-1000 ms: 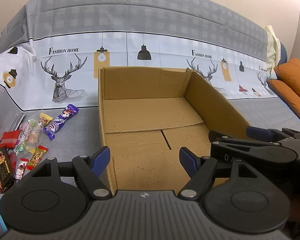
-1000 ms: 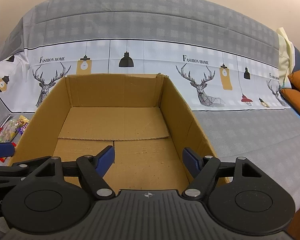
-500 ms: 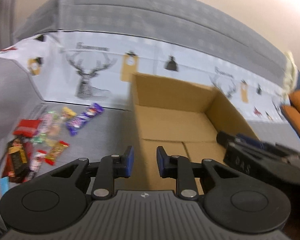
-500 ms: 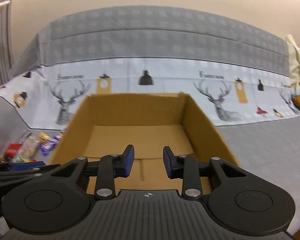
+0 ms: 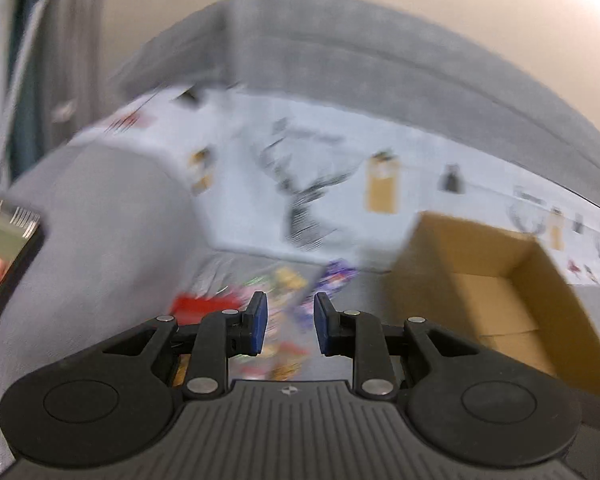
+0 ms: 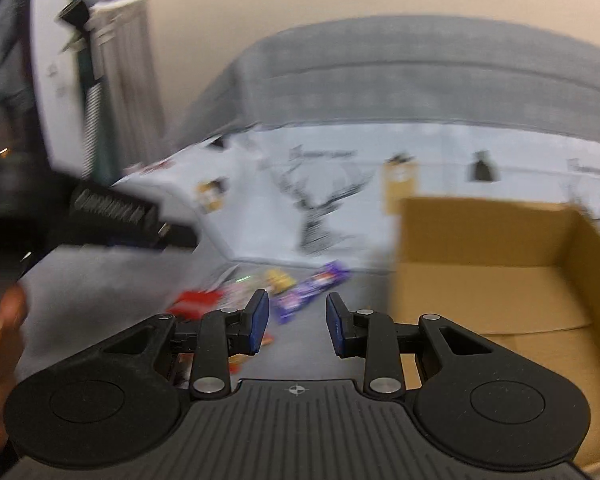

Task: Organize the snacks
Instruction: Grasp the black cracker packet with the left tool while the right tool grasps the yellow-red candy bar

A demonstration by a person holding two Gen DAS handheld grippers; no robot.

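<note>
**Cardboard box to the right, snacks dead ahead**

Cardboard fills the right of both your views — the box [image 5: 496, 304] sits open on the grey sofa [image 5: 100, 240], nothing visible inside. The snacks [image 6: 284, 292] lie in a blurred heap just left of it, a purple bar [image 6: 312, 286] nearest the box. Your left gripper [image 5: 286, 327] points at the heap, jaws narrowed to a small gap, holding nothing. Your right gripper [image 6: 296, 322] aims at the purple bar — jaws also narrow, slightly wider, empty. Both views are smeared.
</note>
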